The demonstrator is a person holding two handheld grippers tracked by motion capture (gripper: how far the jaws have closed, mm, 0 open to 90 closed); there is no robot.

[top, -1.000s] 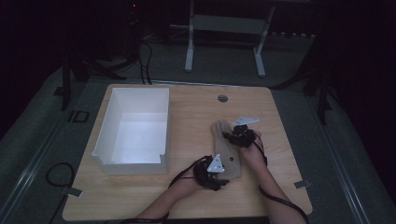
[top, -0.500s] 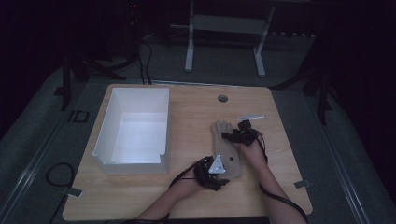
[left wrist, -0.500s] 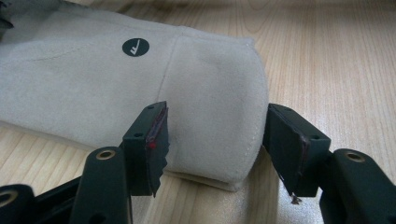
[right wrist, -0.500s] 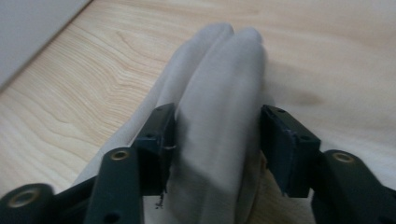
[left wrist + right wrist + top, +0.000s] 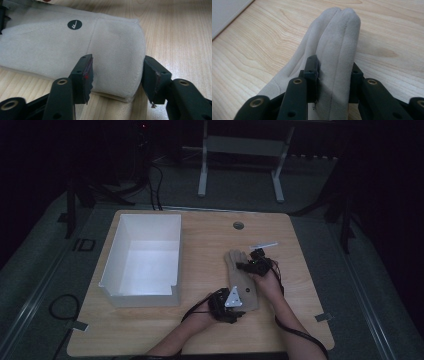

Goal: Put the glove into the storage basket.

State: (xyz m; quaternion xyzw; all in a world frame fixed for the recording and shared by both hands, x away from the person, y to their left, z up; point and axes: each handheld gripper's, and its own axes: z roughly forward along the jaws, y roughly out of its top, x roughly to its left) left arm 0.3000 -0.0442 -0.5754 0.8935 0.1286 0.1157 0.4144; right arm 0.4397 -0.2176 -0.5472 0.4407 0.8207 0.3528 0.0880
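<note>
Wooden table (image 5: pixel 300 270), beige glove (image 5: pixel 239 275) lengthwise, fingertips away.

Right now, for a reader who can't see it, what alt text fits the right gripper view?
A beige suede glove lies on a light wooden table, its fingers pointing away, with the right gripper closing its two black jaws on the outer fingers from either side. A white box's edge shows at the upper left.
</note>
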